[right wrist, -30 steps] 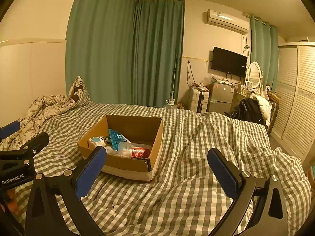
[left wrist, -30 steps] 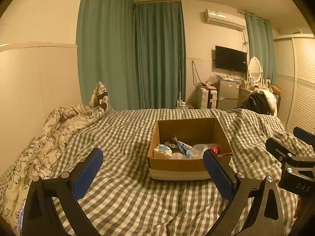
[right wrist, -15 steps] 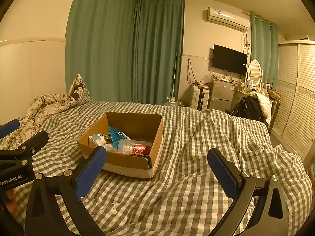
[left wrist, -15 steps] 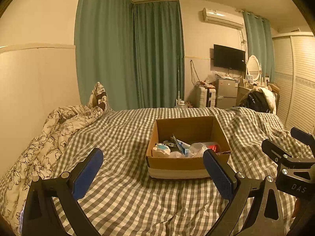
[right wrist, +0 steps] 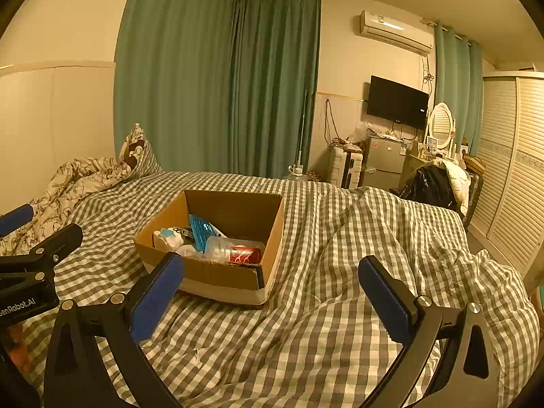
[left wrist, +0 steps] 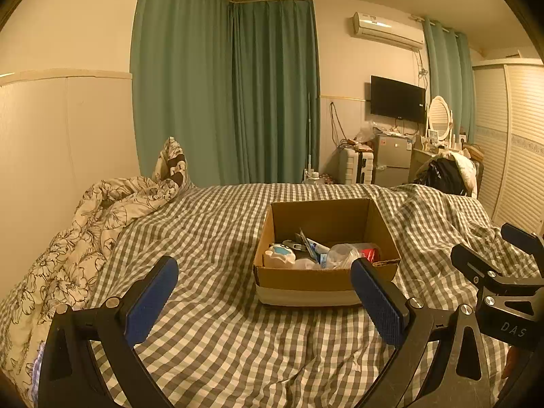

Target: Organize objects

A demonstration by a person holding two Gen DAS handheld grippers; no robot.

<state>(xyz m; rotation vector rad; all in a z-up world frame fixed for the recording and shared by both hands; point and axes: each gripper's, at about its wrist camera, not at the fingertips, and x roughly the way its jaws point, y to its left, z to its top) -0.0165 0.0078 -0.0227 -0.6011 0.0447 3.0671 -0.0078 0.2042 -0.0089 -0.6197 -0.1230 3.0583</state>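
Note:
An open cardboard box sits on the checked bed cover. Inside lie a red can, a clear plastic container, a white and blue toy, a blue packet and other small items. My left gripper hangs open in front of the box with nothing between its blue pads. My right gripper is open too, near the box's right front corner, and empty. Each gripper shows at the edge of the other's view.
The grey checked cover is rumpled, with high folds to the right of the box. A flowered quilt is heaped at the left by the wall. Beyond the bed stand a small fridge, a suitcase, a dressing table and a wardrobe.
Both views have tilted down slightly and drawn back a little, so the box sits higher and a bit smaller in frame. Both grippers stay open.

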